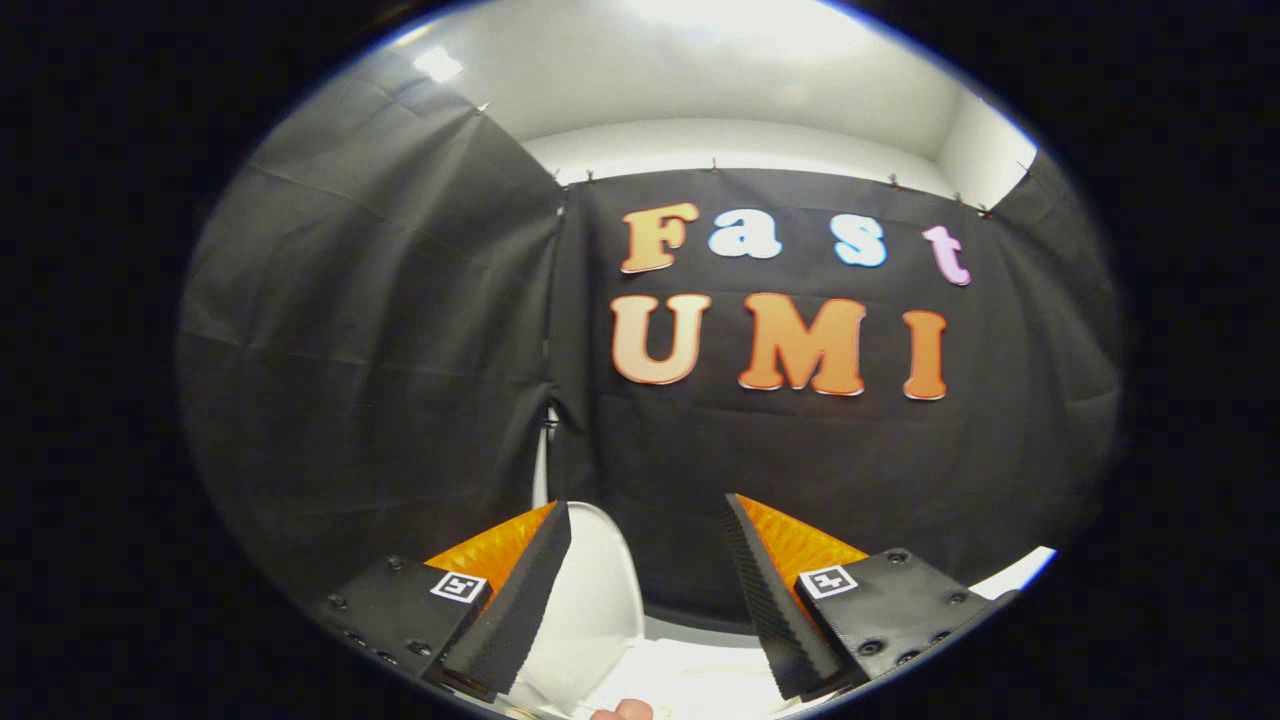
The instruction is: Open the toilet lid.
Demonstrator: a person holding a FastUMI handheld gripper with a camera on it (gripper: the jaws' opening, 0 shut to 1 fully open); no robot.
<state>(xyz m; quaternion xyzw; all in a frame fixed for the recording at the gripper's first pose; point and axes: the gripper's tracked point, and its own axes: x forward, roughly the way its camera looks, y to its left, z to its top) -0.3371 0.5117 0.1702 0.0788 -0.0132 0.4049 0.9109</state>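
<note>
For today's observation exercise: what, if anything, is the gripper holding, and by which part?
Nothing. The gripper is open, with the raised white toilet lid beside one finger, not clamped.

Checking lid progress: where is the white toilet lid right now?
In the gripper view, the white toilet lid stands raised between the open gripper's fingers, nearer the left one, before the black cloth wall.

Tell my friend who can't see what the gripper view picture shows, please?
The gripper is open, its two fingers spread with nothing held. Between and just beyond them stands a white toilet lid, looking raised, in front of the black cloth wall. A fingertip peeks in near the fingers' base.
</note>
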